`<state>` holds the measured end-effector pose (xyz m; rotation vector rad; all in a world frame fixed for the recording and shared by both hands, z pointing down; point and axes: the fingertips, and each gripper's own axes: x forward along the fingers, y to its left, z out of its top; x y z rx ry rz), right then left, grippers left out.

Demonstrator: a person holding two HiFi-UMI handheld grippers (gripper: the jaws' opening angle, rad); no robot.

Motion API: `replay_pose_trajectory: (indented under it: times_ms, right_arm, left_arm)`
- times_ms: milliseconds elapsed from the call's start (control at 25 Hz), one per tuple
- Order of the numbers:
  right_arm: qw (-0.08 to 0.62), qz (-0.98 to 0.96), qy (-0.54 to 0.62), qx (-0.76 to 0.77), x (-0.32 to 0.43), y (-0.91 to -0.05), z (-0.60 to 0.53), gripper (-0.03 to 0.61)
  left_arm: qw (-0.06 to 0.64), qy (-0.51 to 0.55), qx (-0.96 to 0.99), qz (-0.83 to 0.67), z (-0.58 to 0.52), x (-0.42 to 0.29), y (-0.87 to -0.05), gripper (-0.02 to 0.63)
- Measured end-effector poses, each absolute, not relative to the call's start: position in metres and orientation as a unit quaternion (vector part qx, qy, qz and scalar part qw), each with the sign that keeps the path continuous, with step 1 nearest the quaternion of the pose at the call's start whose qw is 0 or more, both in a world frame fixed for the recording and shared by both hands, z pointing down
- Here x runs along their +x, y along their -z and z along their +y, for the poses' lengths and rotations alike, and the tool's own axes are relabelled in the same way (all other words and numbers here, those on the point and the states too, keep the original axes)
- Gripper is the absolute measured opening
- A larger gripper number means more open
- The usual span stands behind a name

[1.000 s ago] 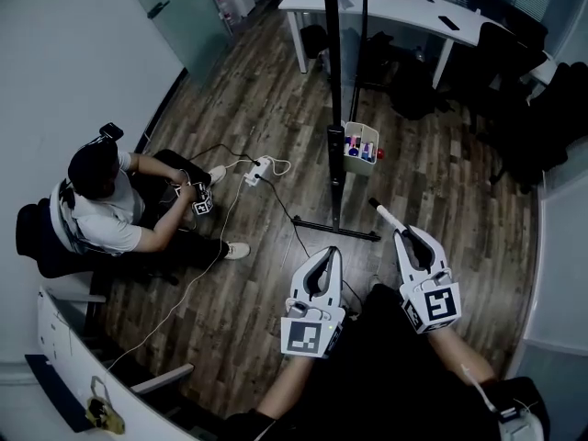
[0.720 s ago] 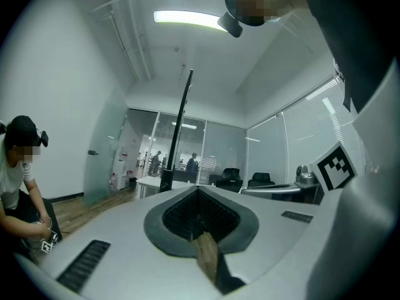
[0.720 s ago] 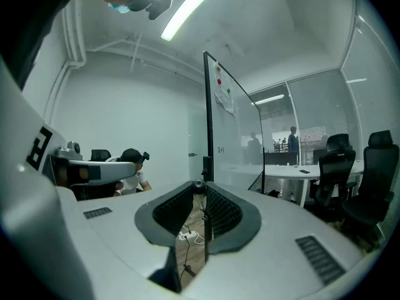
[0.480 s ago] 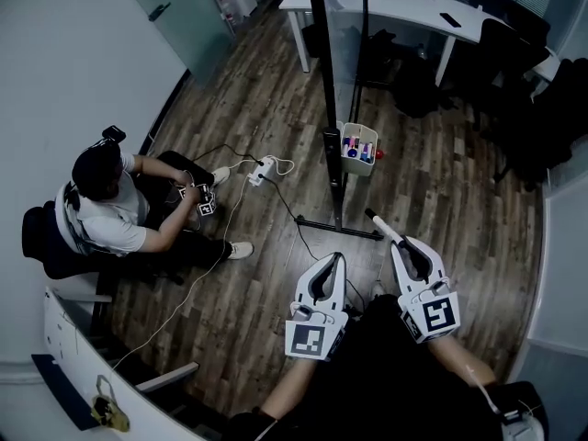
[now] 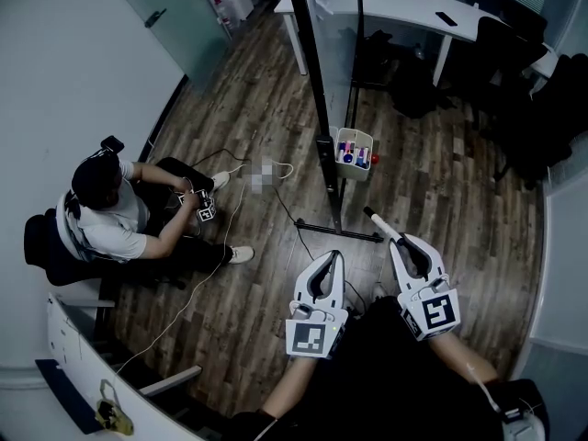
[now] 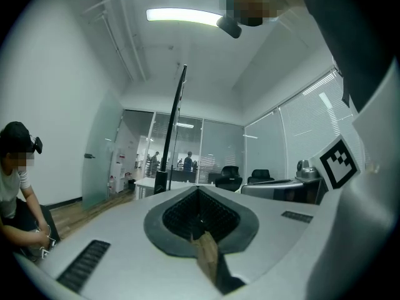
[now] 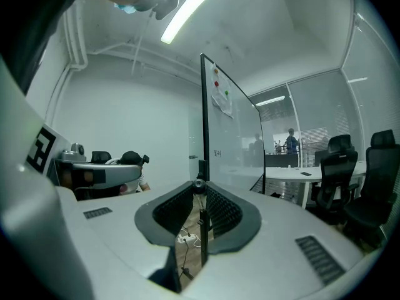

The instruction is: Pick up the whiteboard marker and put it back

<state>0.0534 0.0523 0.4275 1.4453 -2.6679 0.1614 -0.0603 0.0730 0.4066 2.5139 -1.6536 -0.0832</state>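
Observation:
A white whiteboard marker [image 5: 376, 220] sticks out forward from my right gripper [image 5: 393, 238], which is shut on it; in the right gripper view its round end [image 7: 199, 184] shows between the jaw tips. My left gripper [image 5: 333, 256] hangs beside it at the left, jaws shut with nothing in them. Ahead stands the whiteboard [image 7: 231, 136] on its dark post [image 5: 314, 81]. A small basket [image 5: 353, 136] with several coloured markers hangs low on that stand. Both grippers point level towards the stand, above the wooden floor.
The stand's dark foot bar [image 5: 338, 231] lies on the floor just ahead of the grippers, with a cable [image 5: 287, 211] running to it. A person [image 5: 106, 209] sits at the left. A white desk [image 5: 404, 7] and black chairs [image 5: 514, 108] stand behind.
The head view has shifted a little, so the post and basket sit further left and up. Both grippers keep their pose, the marker still in the right one.

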Motion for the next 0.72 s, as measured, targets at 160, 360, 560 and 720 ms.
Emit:
replay_pose_trajectory:
  times_ms: [160,360,560,720]
  right_arm:
    - [0.050,-0.875,-0.056,0.477,0.050,-0.430,0.050,0.077]
    - [0.051,-0.874,-0.055,0.480,0.042,-0.429,0.048,0.077]
    - [0.054,-0.866,-0.056,0.494,0.043,-0.429,0.044,0.077]
    - [0.059,-0.866,-0.057,0.493,0.046,-0.431,0.035,0.077]
  left_arm:
    - [0.065,0.025,0.834,-0.547,0.073,-0.062,-0.406,0.002]
    - [0.075,0.029,0.833,-0.547,0.075,-0.071,-0.409,0.002]
    - [0.078,0.027,0.836,-0.542,0.071,-0.074,-0.414,0.002]
    - [0.084,0.030,0.836,-0.542,0.061,-0.071,-0.416,0.002]
